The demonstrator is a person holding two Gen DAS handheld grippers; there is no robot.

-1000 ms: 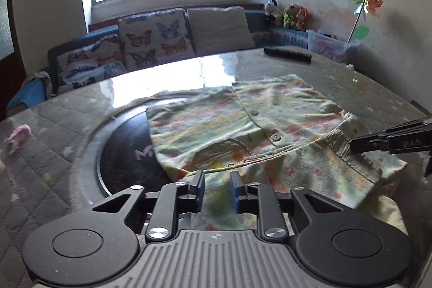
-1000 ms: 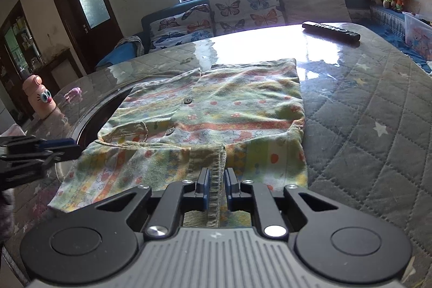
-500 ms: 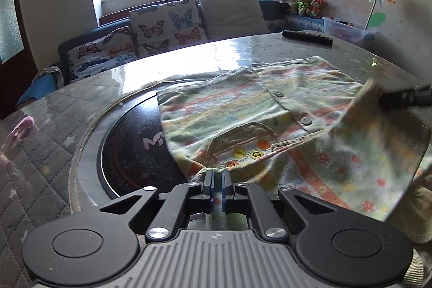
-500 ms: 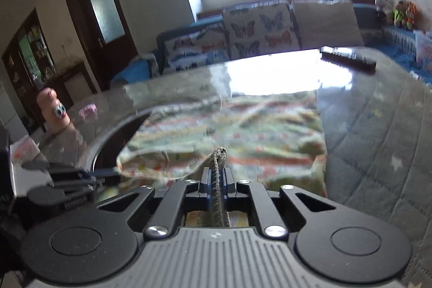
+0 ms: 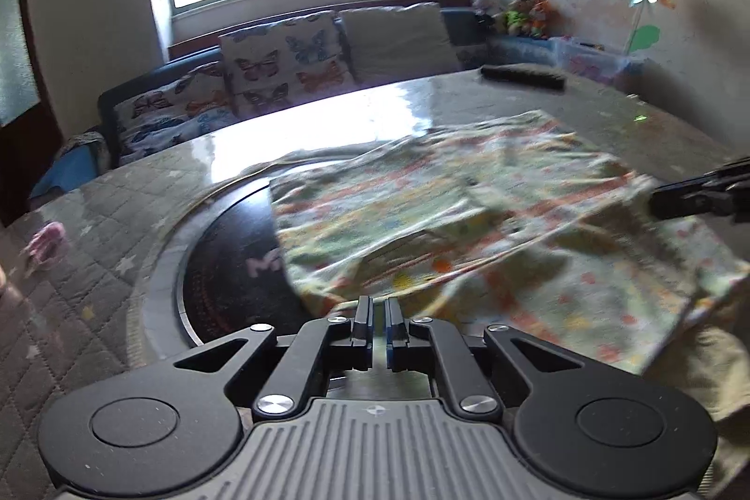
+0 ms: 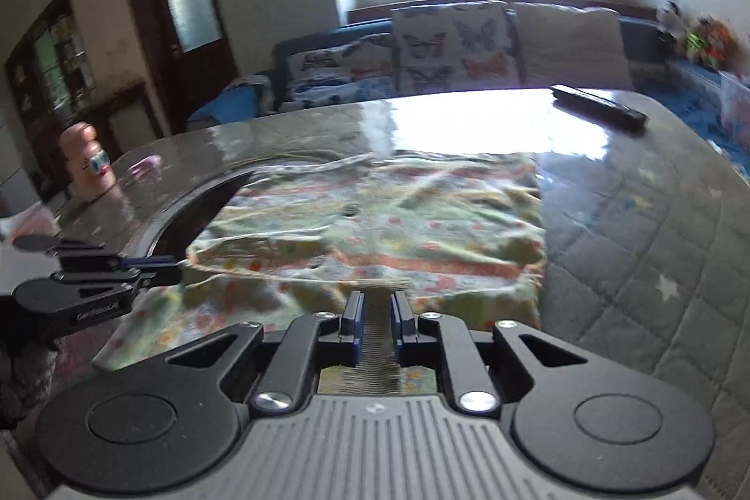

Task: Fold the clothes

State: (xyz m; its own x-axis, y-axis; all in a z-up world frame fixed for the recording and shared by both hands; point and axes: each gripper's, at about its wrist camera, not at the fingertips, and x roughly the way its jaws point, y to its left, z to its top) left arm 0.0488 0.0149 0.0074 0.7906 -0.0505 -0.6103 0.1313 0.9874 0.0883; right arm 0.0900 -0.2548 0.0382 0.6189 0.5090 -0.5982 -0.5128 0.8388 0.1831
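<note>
Two tools at a patterned garment (image 5: 468, 219) on the quilted surface (image 6: 633, 219), left tool (image 5: 378, 308) pinched tight on its near hem, right tool (image 6: 377, 308) with jaws easing apart, ribbed cuff between them, near edge lifted, remote (image 6: 600, 106) beyond

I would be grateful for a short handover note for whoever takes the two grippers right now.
Left gripper: shut on the near hem of the patterned shirt.
Right gripper: its jaws are opening, the ribbed edge of the shirt between them.
Shirt: far part flat on the quilted table, near edge lifted off it.
Done: both near corners picked up.
Left: carry the near edge over, lay the fold, release.
</note>
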